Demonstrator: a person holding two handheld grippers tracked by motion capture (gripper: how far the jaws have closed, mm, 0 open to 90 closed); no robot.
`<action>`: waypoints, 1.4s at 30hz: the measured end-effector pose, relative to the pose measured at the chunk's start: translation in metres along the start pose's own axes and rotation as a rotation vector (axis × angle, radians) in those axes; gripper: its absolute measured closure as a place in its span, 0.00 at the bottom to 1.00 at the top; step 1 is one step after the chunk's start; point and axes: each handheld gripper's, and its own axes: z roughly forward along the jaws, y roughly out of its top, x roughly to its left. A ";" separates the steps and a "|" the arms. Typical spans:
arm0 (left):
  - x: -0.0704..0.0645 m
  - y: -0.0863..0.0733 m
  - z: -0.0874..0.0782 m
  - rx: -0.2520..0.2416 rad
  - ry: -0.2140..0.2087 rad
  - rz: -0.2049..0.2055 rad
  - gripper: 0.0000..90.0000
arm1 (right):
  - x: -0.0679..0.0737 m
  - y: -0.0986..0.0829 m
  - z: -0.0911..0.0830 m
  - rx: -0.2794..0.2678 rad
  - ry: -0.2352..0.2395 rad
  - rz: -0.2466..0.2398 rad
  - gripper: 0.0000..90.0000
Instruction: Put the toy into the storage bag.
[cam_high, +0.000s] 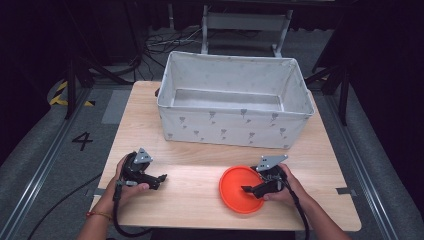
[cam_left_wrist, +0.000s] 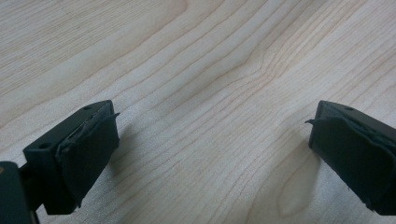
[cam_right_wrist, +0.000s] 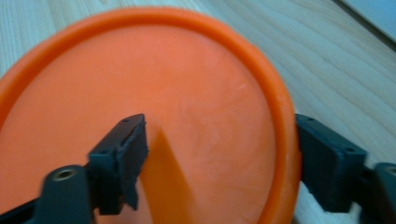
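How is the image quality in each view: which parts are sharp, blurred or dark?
High view: the table and the fabric bin are evenly lit, and the surrounding floor is dark. Left gripper view: wood grain sharp, the open tongs cast soft shadows. Right gripper view: the orange plate is slightly soft, with a shadow beside one jaw.

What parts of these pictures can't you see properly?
- Bin: in the high view its front wall hides the near part of its floor.
- Plate: the right gripper covers part of it in the high view; the right gripper view's edges cut off its left and bottom.
- Pattern on the bin: too small to read.
- Room beyond the table: too dark to make out.
- Left gripper: its body lies outside the left gripper view.
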 end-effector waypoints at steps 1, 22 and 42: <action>0.000 0.000 0.000 0.000 0.000 0.000 0.02 | 0.000 0.002 0.001 0.001 -0.004 0.007 0.34; 0.000 0.000 0.000 0.000 0.000 0.001 0.02 | -0.010 0.009 -0.024 -0.100 0.009 0.072 0.87; 0.000 0.000 0.000 0.000 0.001 -0.002 0.02 | 0.015 0.030 -0.071 -0.186 -0.056 -0.093 0.92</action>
